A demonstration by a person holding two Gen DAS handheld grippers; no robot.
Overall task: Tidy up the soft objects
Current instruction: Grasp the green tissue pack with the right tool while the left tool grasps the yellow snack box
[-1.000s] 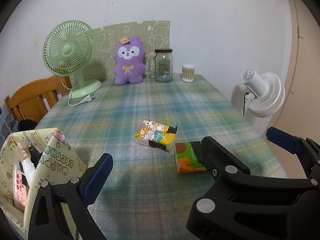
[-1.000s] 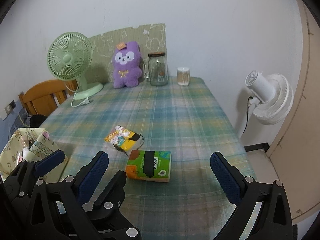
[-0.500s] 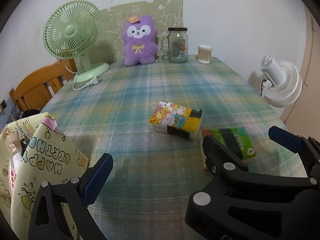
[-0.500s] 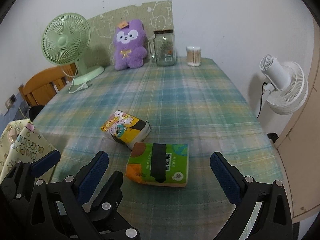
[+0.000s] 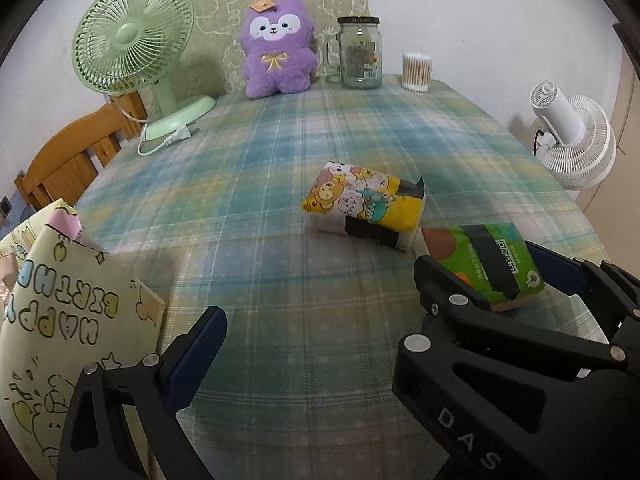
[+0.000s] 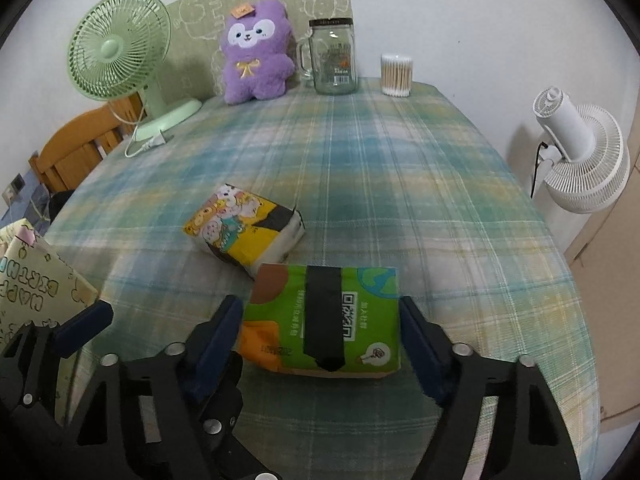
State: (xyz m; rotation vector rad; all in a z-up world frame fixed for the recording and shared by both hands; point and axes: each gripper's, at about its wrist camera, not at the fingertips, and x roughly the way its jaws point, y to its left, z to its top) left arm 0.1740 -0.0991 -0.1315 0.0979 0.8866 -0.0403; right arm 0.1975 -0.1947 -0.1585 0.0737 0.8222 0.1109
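Note:
A green tissue pack (image 6: 326, 320) lies on the plaid table, between the fingers of my right gripper (image 6: 320, 328), which touch or nearly touch its two short sides; it rests on the table. The same pack shows in the left wrist view (image 5: 486, 264), with the right gripper's fingers (image 5: 554, 270) around it. A yellow cartoon tissue pack (image 6: 244, 230) (image 5: 364, 208) lies just beyond it. My left gripper (image 5: 320, 312) is open and empty above the near table. A yellow "Happy Birthday" paper bag (image 5: 60, 320) (image 6: 32, 280) stands at the left edge.
At the back stand a green desk fan (image 5: 132, 44), a purple plush (image 5: 278, 52), a glass jar (image 5: 360, 52) and a cotton-swab tub (image 5: 417, 72). A wooden chair (image 5: 68, 160) is on the left, a white floor fan (image 5: 572, 140) off the table's right edge.
Both grippers moved forward and down toward the table. The right gripper's fingers have closed in around the green tissue pack. The left gripper stays open.

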